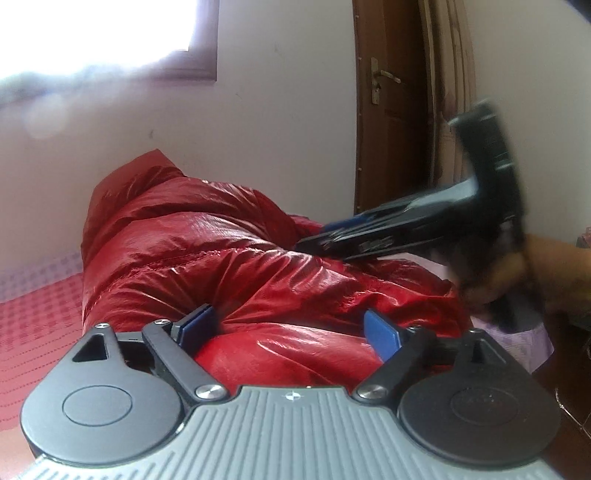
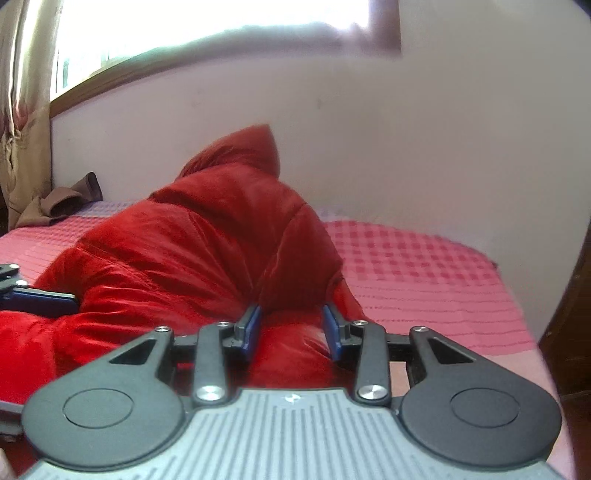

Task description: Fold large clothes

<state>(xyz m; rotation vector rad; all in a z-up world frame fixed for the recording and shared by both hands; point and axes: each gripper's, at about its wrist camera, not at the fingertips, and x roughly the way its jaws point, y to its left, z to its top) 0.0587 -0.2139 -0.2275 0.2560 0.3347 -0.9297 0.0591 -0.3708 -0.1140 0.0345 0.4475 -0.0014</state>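
Both jaws stand spread, gripping nothing: the left gripper (image 1: 288, 328) and right gripper (image 2: 291, 328) each have blue pads pressed against the red jacket (image 2: 192, 251), a bulge of it between them. It lies heaped on the pink bed (image 2: 424, 280). Beyond are a brown cloth (image 2: 59, 203), window (image 2: 203, 22) and door (image 1: 388, 110)

**Bedroom surroundings**

A pink checked bedspread (image 2: 424, 266) covers the bed, with a paler lilac band along the wall side. At its far left corner lies a crumpled brown garment (image 2: 62, 203), just beside a beige curtain (image 2: 22, 110). A bright window (image 2: 207, 26) with a dark wood frame sits above. A brown wooden door (image 1: 391, 110) carries a brass lever handle (image 1: 384, 75).
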